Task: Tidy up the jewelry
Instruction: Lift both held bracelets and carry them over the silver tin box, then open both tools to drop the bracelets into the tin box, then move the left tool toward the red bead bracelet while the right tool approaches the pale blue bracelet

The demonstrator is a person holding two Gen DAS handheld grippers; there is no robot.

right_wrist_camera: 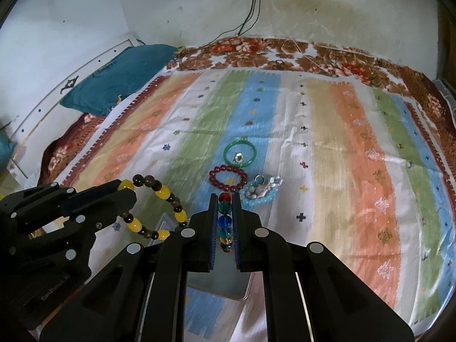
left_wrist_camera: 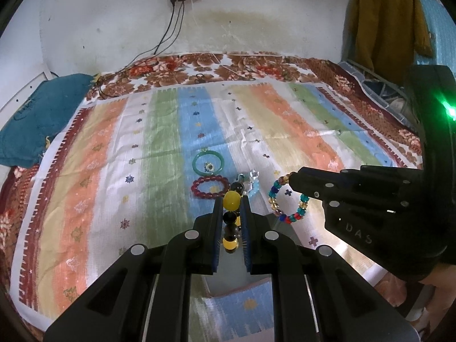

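My left gripper (left_wrist_camera: 231, 199) is shut on a yellow-and-black bead bracelet (left_wrist_camera: 230, 222), held above the striped cloth; it also shows in the right wrist view (right_wrist_camera: 159, 191). My right gripper (right_wrist_camera: 225, 199) is shut on a multicolour bead bracelet (right_wrist_camera: 225, 222), which shows in the left wrist view (left_wrist_camera: 287, 199) hanging from its tip. On the cloth ahead lie a green bangle (left_wrist_camera: 207, 164) with a ring (left_wrist_camera: 209, 167) inside it, a dark red bead bracelet (left_wrist_camera: 210, 186), and a pale blue bracelet with small trinkets (right_wrist_camera: 260, 189).
A striped cloth (left_wrist_camera: 159, 148) covers a floral bedspread (left_wrist_camera: 228, 65). A teal pillow (left_wrist_camera: 40, 114) lies at the left. Cables (left_wrist_camera: 171, 34) run from a wall socket to the bed. A clear box (right_wrist_camera: 222, 282) sits under my right gripper.
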